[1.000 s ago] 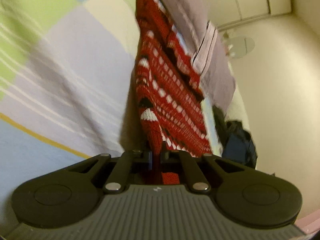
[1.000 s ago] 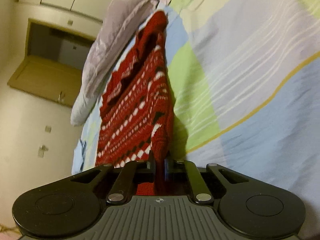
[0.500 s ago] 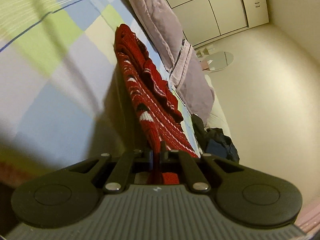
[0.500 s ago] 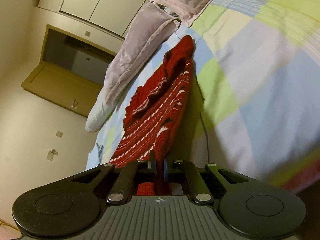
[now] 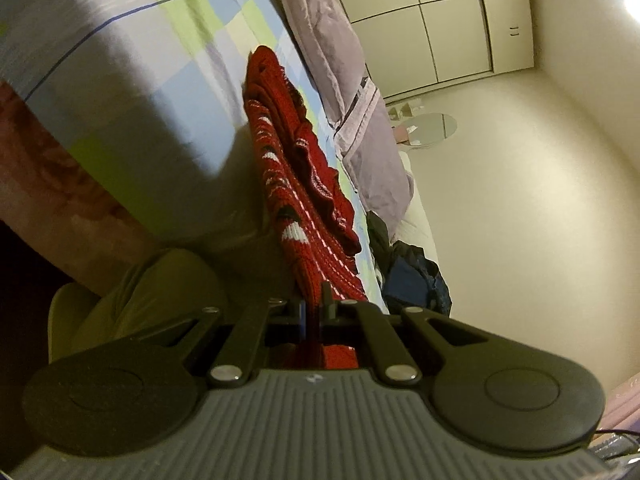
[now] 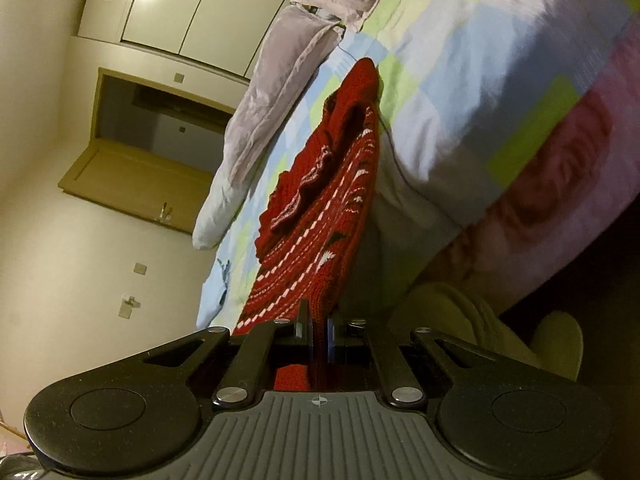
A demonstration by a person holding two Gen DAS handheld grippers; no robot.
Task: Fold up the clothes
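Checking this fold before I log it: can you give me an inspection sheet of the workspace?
Surface: bed with checked sheet.
Job's things: red knit sweater, one end lifted off the bed.
Clutter: grey quilt beside the sweater; dark clothes at the bed's edge.
Grippers: left gripper and right gripper both have jaws shut on the sweater.
Cables: nothing seen.
Surroundings: wardrobe doors, pale wall, wooden door; a person's trouser leg below.

The place was a bedroom in a home. A bed (image 5: pixel 168 80) with a checked sheet and lilac pillows (image 6: pixel 272 92) filled the room, built-in wardrobe doors (image 5: pixel 436 28) lined one wall, and a wooden door (image 6: pixel 140 176) stood open.
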